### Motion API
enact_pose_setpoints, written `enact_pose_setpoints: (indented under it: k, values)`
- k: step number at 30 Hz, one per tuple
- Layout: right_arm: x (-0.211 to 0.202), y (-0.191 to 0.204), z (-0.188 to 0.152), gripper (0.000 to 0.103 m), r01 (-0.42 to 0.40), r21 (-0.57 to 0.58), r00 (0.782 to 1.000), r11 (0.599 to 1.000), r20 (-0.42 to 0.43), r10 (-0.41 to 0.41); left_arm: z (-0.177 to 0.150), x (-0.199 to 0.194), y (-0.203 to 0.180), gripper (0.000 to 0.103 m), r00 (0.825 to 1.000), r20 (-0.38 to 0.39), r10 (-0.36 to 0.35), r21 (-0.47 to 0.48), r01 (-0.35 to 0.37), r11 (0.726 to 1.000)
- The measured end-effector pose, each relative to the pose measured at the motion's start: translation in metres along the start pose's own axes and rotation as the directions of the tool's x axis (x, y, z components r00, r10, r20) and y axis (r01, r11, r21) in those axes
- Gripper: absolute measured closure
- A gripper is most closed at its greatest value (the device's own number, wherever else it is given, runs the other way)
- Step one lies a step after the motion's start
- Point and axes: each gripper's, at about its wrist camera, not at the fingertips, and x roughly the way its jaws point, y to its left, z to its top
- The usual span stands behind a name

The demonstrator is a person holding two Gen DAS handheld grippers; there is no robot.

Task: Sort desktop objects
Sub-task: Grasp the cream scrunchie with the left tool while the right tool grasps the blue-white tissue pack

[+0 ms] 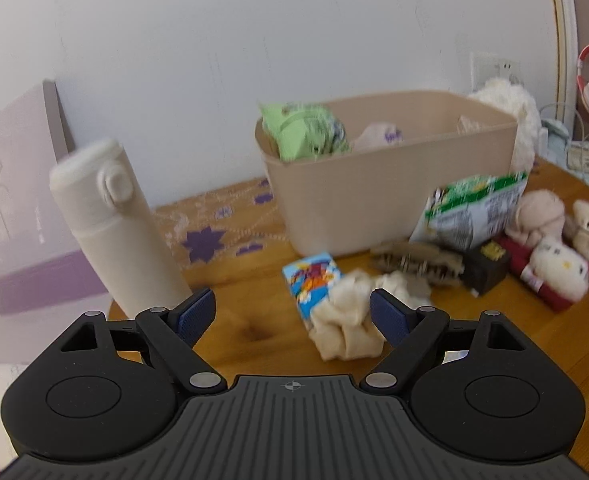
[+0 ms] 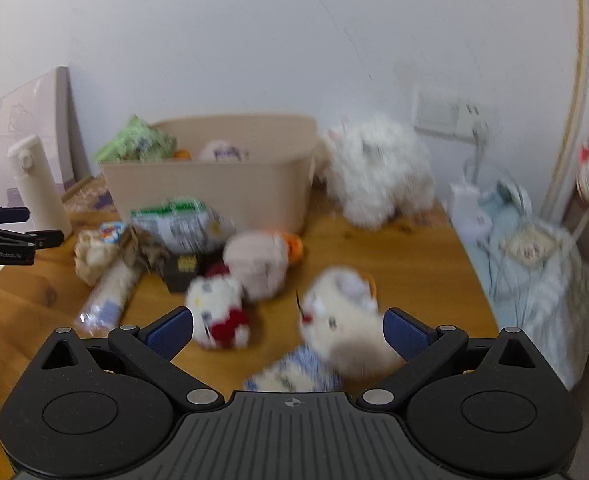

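Desktop objects crowd the wooden desk [image 1: 254,328] as the left gripper [image 1: 292,312] hangs wide open, empty, over a cream cloth bundle [image 1: 346,328] — cartoon carton [image 1: 312,284] beside it, beige bin [image 1: 390,200] beyond, cream flask [image 1: 114,224] near the left edge. Right gripper [image 2: 288,330] — open too, holding nothing — faces blurred plush toys [image 2: 222,316].

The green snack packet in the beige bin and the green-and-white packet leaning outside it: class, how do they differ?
The green snack packet sits inside the beige bin, poking above the rim; the green-and-white packet stands on the table, leaning against the bin's outer wall. The first is mostly pale green; the second mostly white. Both are crinkly printed bags.
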Motion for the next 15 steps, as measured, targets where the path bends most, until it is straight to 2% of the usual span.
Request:
enact_pose_setpoints:
  k: [6,11,15]
  values:
    - [0.017,-0.002,-0.023,0.000,0.015,0.120,0.999,0.993,-0.043,-0.010,-0.008,0.015,-0.003,0.017,0.999,-0.016,-0.031,-0.066,0.030,0.997]
    - [0.035,0.009,-0.029,0.000,0.091,0.118,0.993,0.989,-0.082,-0.081,-0.011,0.035,-0.014,0.017,0.999,-0.042,-0.028,-0.056,0.025,0.998]
    - [0.049,0.015,-0.033,0.000,0.137,0.118,0.987,0.984,-0.106,-0.124,-0.011,0.048,-0.016,0.017,0.998,-0.053,-0.043,-0.092,0.038,0.995]
